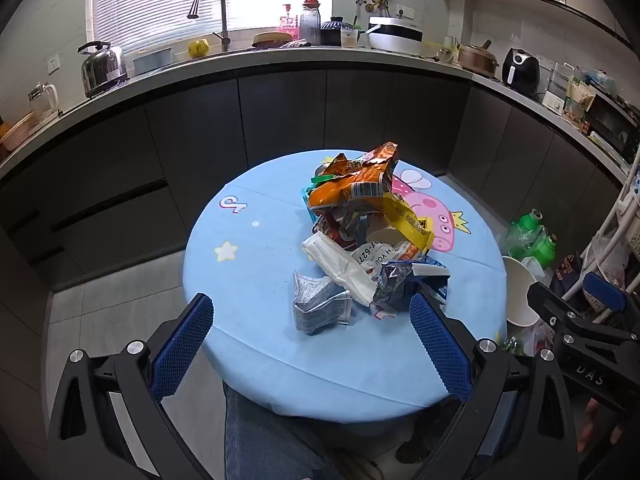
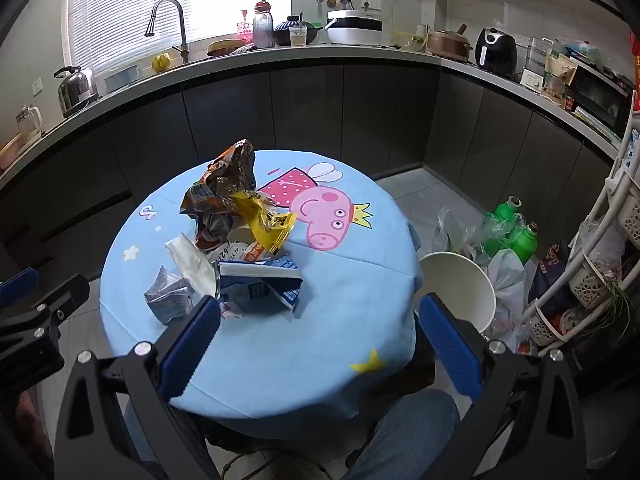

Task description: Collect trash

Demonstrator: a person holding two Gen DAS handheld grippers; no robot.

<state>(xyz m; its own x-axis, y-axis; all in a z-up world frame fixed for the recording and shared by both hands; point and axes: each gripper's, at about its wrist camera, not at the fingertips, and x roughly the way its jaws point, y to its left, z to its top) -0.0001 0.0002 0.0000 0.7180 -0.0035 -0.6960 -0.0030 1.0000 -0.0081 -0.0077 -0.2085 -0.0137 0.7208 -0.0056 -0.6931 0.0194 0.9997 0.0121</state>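
The white bin (image 2: 460, 288) is half hidden behind the table (image 2: 340, 360) at its right edge. Lower wrappers in the trash pile (image 1: 360, 232) are buried under upper ones. Print on the crumpled paper (image 1: 320, 308) is too small to read.

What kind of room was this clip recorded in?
A home kitchen, most likely. A long counter carries a sink tap, a kettle and an air fryer, with dark cabinets below. In front stands a small round table with a cartoon cloth, piled with wrappers.
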